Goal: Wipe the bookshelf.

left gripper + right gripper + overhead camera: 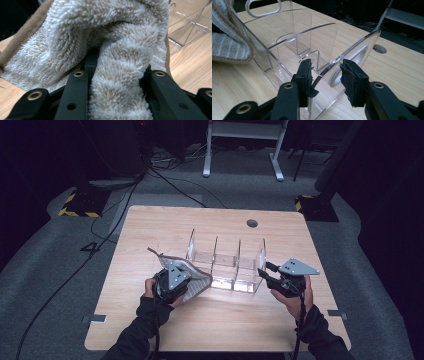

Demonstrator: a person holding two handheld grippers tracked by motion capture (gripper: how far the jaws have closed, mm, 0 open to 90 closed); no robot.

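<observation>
A "4" (pixel 92 249) is marked on the floor at left. One clear acrylic organizer (pixel 227 262) with three compartments sits mid-frame on the table (pixel 210 320). The left gripper (pixel 117 75) pinches one beige towel (pixel 100 37); the right gripper (pixel 325 72) straddles the organizer's end wall, jaws apart.

In the left gripper view, we see the fluffy towel (pixel 107 50) cover the tips of the left gripper (pixel 117 72); contact with the pads cannot be confirmed. In the right gripper view, the clear organizer (pixel 294 47) has its near corner cut off by the bottom edge. The towel is cropped at left.
</observation>
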